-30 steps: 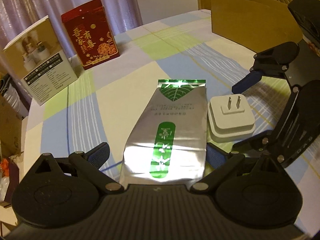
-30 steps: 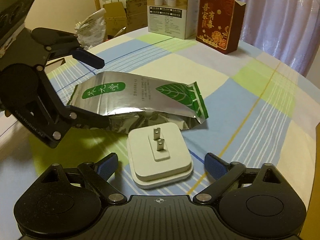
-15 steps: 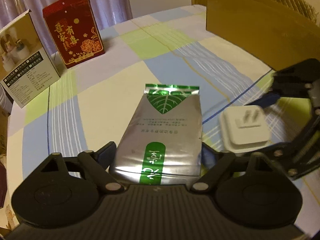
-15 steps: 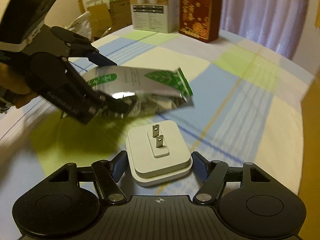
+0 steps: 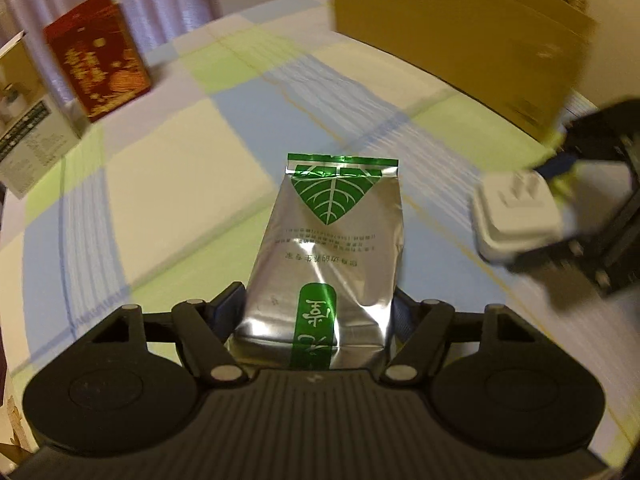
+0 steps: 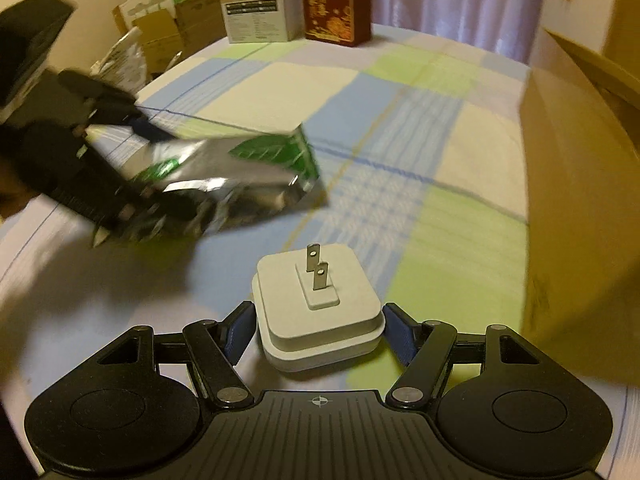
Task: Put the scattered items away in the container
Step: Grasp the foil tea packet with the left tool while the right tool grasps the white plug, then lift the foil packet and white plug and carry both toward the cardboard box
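Observation:
My left gripper [image 5: 318, 312] is shut on a silver tea pouch [image 5: 332, 248] with a green leaf print, held in the air above the checked cloth. The same pouch [image 6: 240, 168] shows blurred at the left of the right wrist view, in the left gripper [image 6: 132, 168]. My right gripper [image 6: 318, 330] is shut on a white plug adapter [image 6: 318, 312] with two metal prongs up, also lifted. That adapter [image 5: 516, 212] appears at the right of the left wrist view. An open cardboard box [image 5: 460, 28] stands at the far right of the table, its wall [image 6: 580, 208] close to my right gripper.
A red printed box [image 5: 98, 56] and a white product box [image 5: 28, 120] stand at the far left edge of the table. The same two boxes [image 6: 334, 4] [image 6: 256, 8] sit at the far end in the right wrist view. Cartons and bags [image 6: 160, 36] lie beyond the table.
Both grippers went from open to shut on their items, then lifted them. Pouch and adapter have moved off the cloth towards the cardboard box, which now looms larger.

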